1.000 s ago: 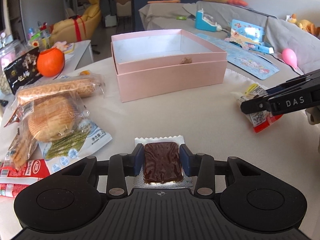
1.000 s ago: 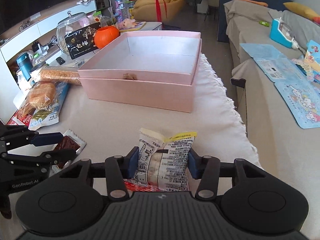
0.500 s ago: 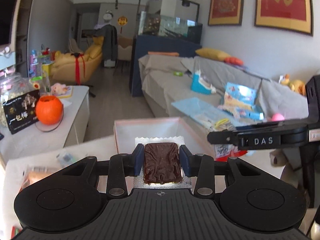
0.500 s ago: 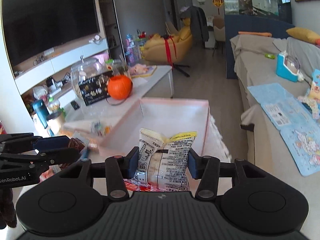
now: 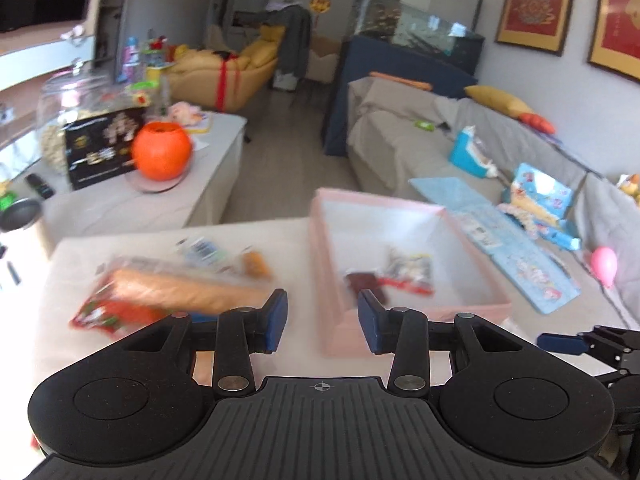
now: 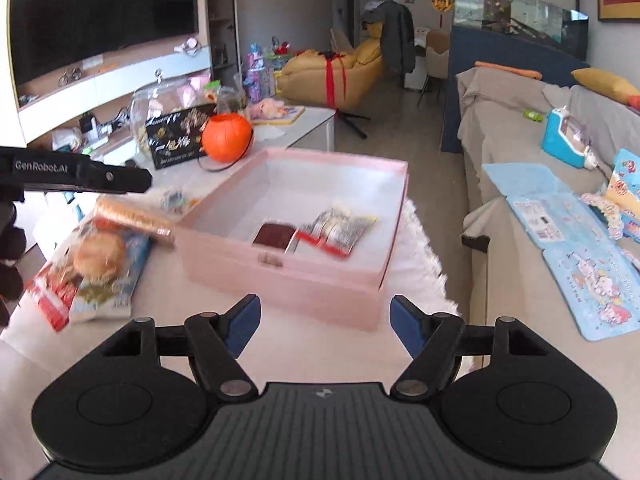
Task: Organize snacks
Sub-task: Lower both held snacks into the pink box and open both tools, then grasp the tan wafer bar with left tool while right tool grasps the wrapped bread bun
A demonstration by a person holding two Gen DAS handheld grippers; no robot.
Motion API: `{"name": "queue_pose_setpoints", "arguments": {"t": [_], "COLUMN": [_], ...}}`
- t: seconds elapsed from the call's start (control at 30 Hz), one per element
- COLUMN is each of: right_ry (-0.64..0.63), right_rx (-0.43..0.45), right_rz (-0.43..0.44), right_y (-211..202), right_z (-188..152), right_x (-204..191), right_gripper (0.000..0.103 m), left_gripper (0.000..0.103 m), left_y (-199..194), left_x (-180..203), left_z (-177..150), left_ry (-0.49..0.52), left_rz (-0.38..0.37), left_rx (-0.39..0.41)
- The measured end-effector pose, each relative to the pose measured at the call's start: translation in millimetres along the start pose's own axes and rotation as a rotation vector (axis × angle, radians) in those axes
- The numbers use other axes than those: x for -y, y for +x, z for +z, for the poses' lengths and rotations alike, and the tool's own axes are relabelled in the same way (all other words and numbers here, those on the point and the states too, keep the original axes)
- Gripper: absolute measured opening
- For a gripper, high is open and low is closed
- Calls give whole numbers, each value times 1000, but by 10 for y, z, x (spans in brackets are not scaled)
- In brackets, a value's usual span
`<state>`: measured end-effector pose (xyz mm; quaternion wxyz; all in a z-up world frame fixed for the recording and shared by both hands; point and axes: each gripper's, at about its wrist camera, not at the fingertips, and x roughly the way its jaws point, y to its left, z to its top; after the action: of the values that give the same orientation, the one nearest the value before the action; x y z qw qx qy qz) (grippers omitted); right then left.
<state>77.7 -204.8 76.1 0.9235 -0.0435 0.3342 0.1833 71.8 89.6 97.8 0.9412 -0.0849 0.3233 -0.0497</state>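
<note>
Left wrist view: the left claw (image 5: 322, 322) stands released, nothing between its blue pads. Beyond it the shallow pink cardboard box (image 5: 420, 322) sits on the cloth-covered bench (image 5: 168, 236), and inside lie a dark brown foil-backed sweet (image 5: 362, 282) and a crinkly white-and-red snack packet (image 5: 410, 270), close together. Left of the box, blurred, a long clear-wrapped bread roll (image 5: 184, 290) rests over a red packet (image 5: 106, 316). The roll is likely light and soft, easily crushed; a mild pinch across its middle should do.

Right wrist view: the right claw (image 6: 323, 328) has just been opening and its jaws stand wide, empty. The sweet and packet lie touching on the box floor near the front wall. On the bench left of the box a round bun in a clear wrapper (image 6: 98, 256) lies on a flat blue-and-white pouch (image 6: 110, 294). Both look light, their film slippery and limp; taking the bun across its body, not by loose wrapper edge, seems safest.
</note>
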Motion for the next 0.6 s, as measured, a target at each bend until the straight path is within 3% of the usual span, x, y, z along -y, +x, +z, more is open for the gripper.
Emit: {"name": "queue_pose_setpoints", "arguments": {"t": [0.1,0.2,0.27,0.43,0.6], "right_ry": [-26,-62,-76,-125,-140], "right_rx": [-52,-69,-76,-84,-53], "right_rz": [55,113,175,304,356], "right_y": [93,189,242,390,631], "right_z": [-132,-130,-86,45,341], "right_x": [-171,-451,-670,-1303,-1791], "right_gripper": [72,72,72,73,74], "left_gripper": [43,43,43,43,43], "left_y": [-256,-553,-686,-744,-738], "left_x": [-477,-915,-1160,-1522,-1382], "left_z": [-207,-376,-477,-688,-639], "left_ry": [-71,-162,-233,-389,-360], "left_rz": [102,247,303,310,245], "left_rx": [-54,-57,-60,-91,-33]}}
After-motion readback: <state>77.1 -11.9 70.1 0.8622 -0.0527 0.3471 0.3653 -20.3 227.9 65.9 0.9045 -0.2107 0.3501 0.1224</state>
